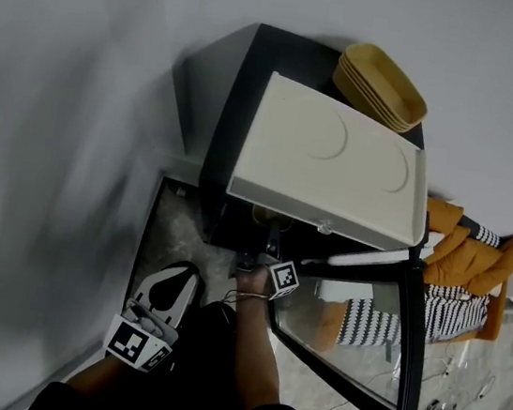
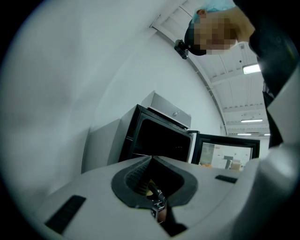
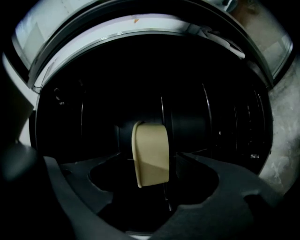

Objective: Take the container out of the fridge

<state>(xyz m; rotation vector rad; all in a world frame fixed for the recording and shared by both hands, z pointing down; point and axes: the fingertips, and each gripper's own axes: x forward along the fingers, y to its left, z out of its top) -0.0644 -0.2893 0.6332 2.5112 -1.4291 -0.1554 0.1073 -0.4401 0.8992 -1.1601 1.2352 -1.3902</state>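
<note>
Inside of the black mini fridge (image 1: 229,129) is basically pitch dark in the right gripper view, so I can barely make out the shelves or walls. From the head view, the flat white plastic box (image 1: 338,163) on top of the fridge blocks the opening, so the right gripper's tips are hidden there.

The beige rounded plastic container (image 3: 151,154) sits inside the fridge. It's right in the gap of the right gripper (image 3: 152,164), whose fingers (image 3: 225,187) are spread wide on either side. Can't tell if either one actually touches it.

The left gripper (image 2: 151,158) is low down, outside the fridge, with its fingers pressed together on nothing.
</note>
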